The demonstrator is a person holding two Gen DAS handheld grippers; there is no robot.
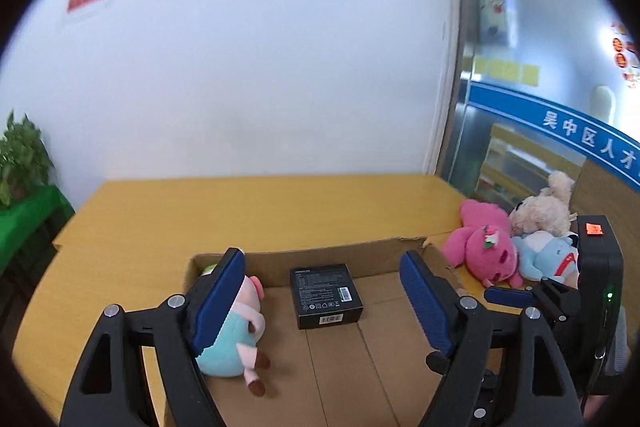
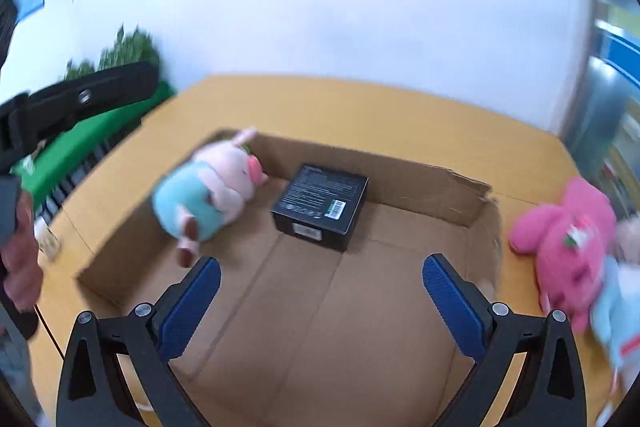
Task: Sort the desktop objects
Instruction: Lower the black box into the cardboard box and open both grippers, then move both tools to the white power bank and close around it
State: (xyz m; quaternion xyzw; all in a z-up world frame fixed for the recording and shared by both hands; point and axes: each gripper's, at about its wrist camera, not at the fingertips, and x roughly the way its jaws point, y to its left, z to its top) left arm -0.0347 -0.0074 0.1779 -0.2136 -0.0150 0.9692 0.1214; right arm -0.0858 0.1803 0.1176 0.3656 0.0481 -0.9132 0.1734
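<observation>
Pig plush [image 2: 208, 195] beside black box [image 2: 320, 205]

We see our left gripper [image 1: 322, 267] as two black plastic arms with silver round screws at the joints and ribbed blue pads [image 1: 219, 301] on the fingers. Our right gripper [image 2: 322, 277] has the same black arms, silver screws and blue pads [image 2: 454, 307]. Its black body carries an orange sticker [image 1: 594, 229] and a small green light [image 1: 609, 294].
</observation>
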